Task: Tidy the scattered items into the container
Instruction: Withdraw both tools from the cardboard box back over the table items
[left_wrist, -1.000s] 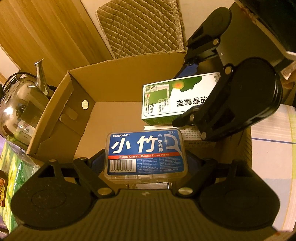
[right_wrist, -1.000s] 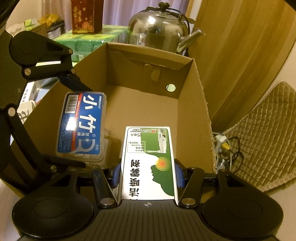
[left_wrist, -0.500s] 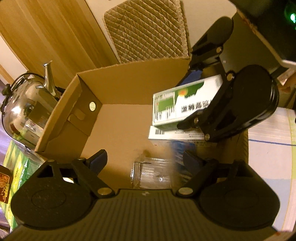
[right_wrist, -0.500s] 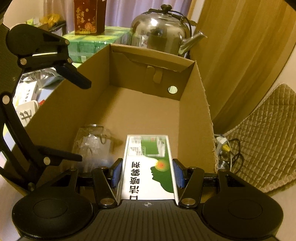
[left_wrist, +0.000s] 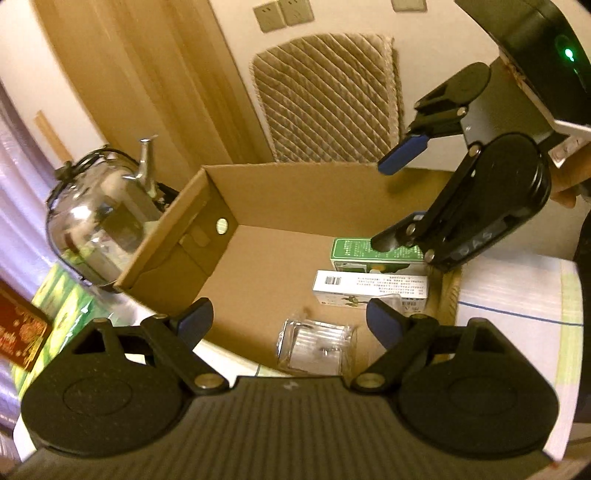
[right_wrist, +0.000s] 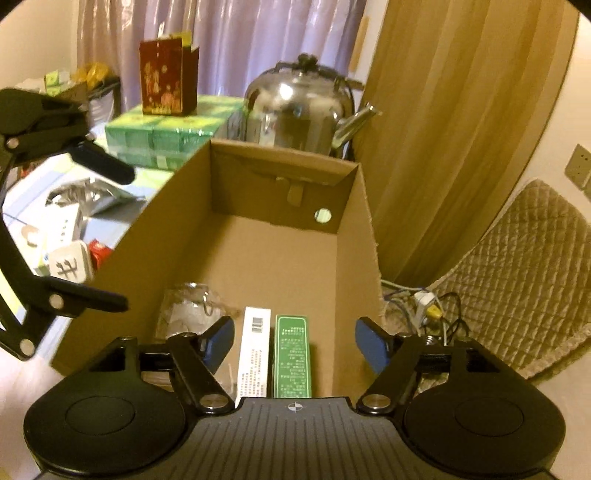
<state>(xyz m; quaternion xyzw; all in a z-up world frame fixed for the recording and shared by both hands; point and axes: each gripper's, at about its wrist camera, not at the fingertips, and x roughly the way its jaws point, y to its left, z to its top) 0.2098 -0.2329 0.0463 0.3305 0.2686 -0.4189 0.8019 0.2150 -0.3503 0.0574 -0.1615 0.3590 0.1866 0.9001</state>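
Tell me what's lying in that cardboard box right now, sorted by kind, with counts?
Green carton: 1
White carton: 1
Clear plastic case: 1
Total: 3 things on the floor of the cardboard box. Both pairs of tongs, left and right, are open and hold nothing.

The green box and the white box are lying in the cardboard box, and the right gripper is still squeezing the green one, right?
Not quite. The right gripper is open, holding nothing, as the right wrist view shows. The green box and white box do lie in the cardboard box.
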